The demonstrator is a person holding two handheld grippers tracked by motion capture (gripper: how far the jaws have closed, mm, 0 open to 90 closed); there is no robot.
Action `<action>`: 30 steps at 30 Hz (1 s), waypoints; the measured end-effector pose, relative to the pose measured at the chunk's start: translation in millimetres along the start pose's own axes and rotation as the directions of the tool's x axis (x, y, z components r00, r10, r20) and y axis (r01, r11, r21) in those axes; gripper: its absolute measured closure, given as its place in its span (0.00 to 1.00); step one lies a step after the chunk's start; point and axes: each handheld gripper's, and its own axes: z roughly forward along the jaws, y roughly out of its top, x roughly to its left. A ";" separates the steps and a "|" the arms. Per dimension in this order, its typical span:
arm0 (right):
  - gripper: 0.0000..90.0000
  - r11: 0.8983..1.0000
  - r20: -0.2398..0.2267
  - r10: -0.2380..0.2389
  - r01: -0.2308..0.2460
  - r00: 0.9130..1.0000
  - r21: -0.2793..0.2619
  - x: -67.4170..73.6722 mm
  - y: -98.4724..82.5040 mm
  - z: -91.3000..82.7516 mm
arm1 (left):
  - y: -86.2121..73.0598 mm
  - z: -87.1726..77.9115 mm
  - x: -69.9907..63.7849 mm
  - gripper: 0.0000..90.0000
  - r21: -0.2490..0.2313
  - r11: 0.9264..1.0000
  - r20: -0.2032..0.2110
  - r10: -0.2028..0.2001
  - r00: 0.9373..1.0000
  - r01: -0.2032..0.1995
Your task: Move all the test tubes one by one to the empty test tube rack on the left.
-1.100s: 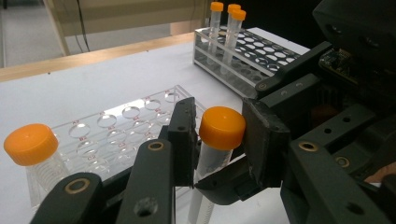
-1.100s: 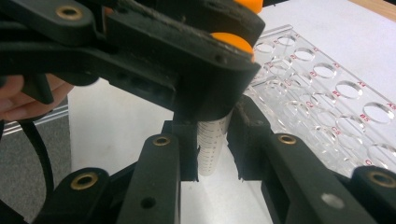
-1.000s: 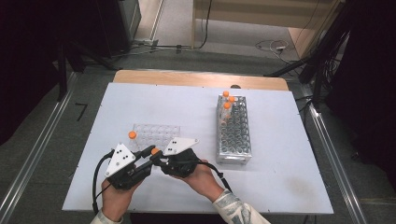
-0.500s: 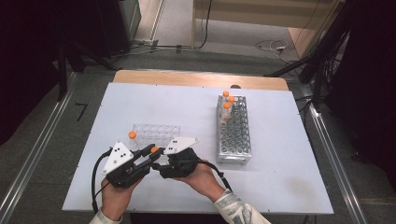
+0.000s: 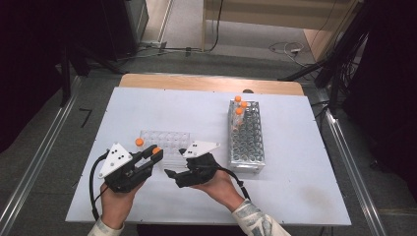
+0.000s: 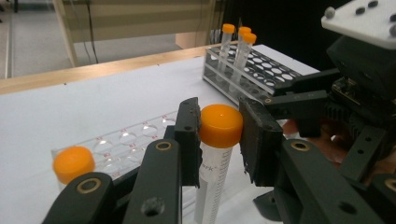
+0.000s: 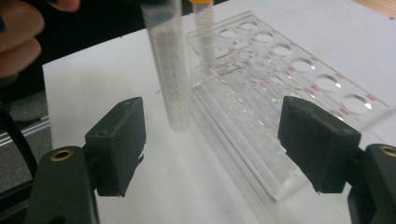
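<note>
Black left gripper and right gripper, brass screws, grey triangular plates, black cables; patterned sleeve bottom centre.

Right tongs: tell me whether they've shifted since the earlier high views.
Yes. The right tongs have backed slightly toward the table's near edge, away from the clear rack, and their jaws have just been opening, with nothing pressed between them.

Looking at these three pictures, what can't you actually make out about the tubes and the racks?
- Held tube: its lower end is cut off by the bottom edge of the left gripper view.
- Same tube in the right gripper view: its cap lies beyond the top edge.
- Print on that tube: partly hidden behind the left gripper.
- Clear rack: red well labels too small to read.
- Metal rack: the tubes' contents too small to tell from the high view.
</note>
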 end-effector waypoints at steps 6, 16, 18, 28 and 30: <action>0.24 1.000 0.031 0.015 -0.015 0.999 0.002 -8.3 -4.6 -9.6 | 7.3 -1.0 5.8 0.78 -0.008 1.000 -0.001 -0.014 1.000 0.014; 0.25 0.999 0.054 0.035 -0.035 0.998 0.002 -16.4 -12.1 -17.5 | 18.6 4.8 16.8 0.78 -0.013 1.000 -0.034 -0.010 0.999 0.010; 0.25 0.999 0.054 0.039 -0.039 0.998 0.002 -16.5 -12.8 -18.0 | 21.6 6.4 21.7 0.78 -0.015 1.000 -0.048 -0.016 0.999 0.015; 0.25 0.999 0.053 0.041 -0.041 0.998 -0.001 -16.8 -14.8 -19.0 | 23.3 13.4 43.5 0.78 -0.032 0.999 -0.097 -0.038 0.995 0.035; 0.25 0.999 0.054 0.040 -0.040 0.998 -0.001 -16.5 -15.0 -19.0 | 22.1 14.7 46.4 0.78 -0.038 0.999 -0.104 -0.033 0.994 0.029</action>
